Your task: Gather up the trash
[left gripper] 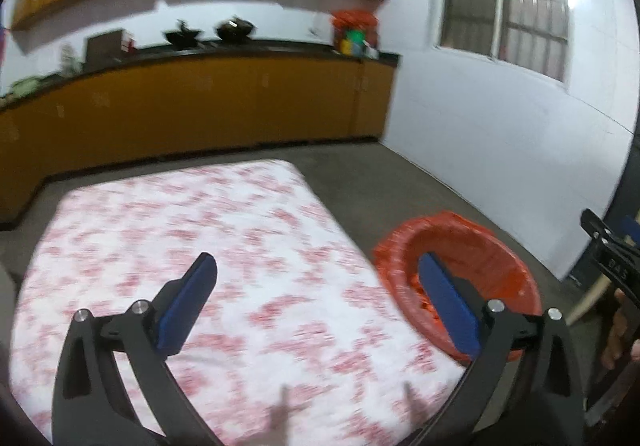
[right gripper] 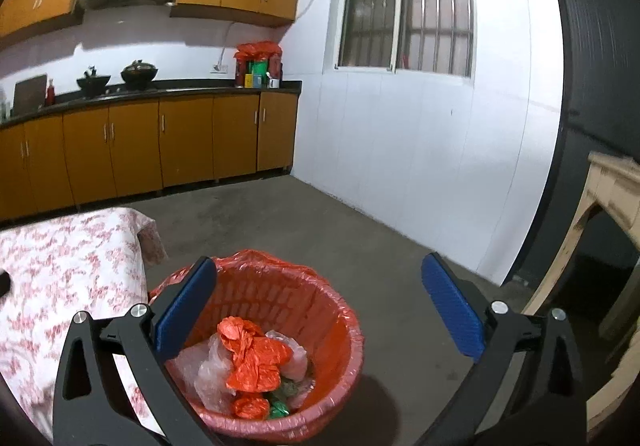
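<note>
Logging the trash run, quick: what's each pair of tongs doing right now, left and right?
Left tongs: open, holding nothing.
Right tongs: open, holding nothing, above the red bin.

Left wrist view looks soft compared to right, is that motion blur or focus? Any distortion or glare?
Left wrist view: motion smear across the tablecloth and cabinets, while the left gripper stays sharp, so likely motion, not focus. Right wrist view: crisp, with the trash basket and its bags clear. Both: strong fisheye bending, dark corners; mild sheen on the white wall.
</note>
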